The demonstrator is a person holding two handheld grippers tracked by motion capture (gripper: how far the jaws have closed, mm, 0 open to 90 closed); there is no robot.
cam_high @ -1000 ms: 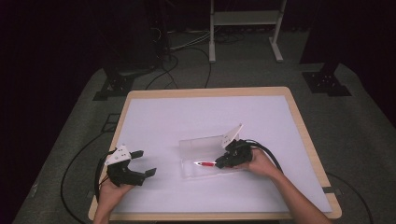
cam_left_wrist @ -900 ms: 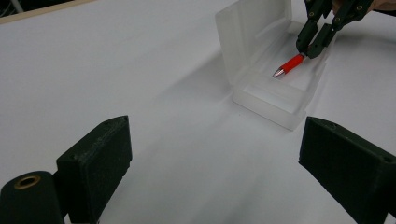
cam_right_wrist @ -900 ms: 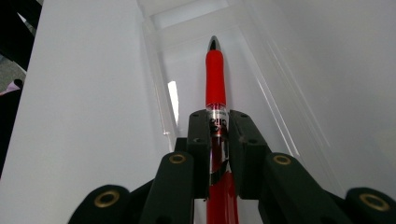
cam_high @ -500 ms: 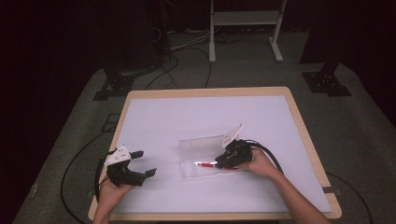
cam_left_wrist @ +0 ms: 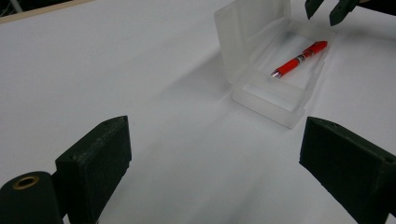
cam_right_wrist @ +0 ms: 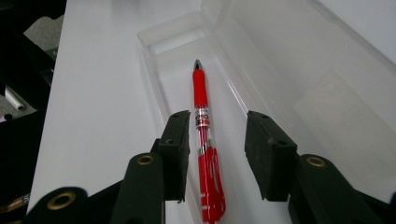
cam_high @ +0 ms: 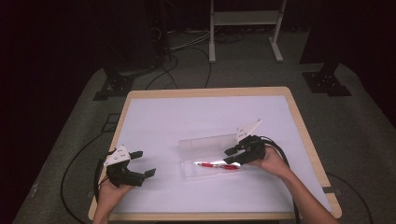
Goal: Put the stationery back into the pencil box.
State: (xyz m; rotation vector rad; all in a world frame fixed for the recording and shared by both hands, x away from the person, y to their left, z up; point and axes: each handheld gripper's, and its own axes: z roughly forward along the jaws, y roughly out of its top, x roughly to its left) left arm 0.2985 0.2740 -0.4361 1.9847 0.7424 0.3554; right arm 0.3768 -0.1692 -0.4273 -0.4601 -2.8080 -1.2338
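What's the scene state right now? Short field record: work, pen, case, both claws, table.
work: red pen placed in clear plastic case
pen: lies flat in the case's tray, tip pointing away from the right claw
case: lid open, standing up along the far side
right claw: jaws have just been opening; pads stand either side of the pen, not pressing it
left claw: open, nothing between the jaws, near the table's front left corner
table: white top with wooden rim

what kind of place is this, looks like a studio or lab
Probably a lab or recording room: a white-topped table on grey carpet, black stands and loose cables in a dark surround, and a clear case holding a red pen.
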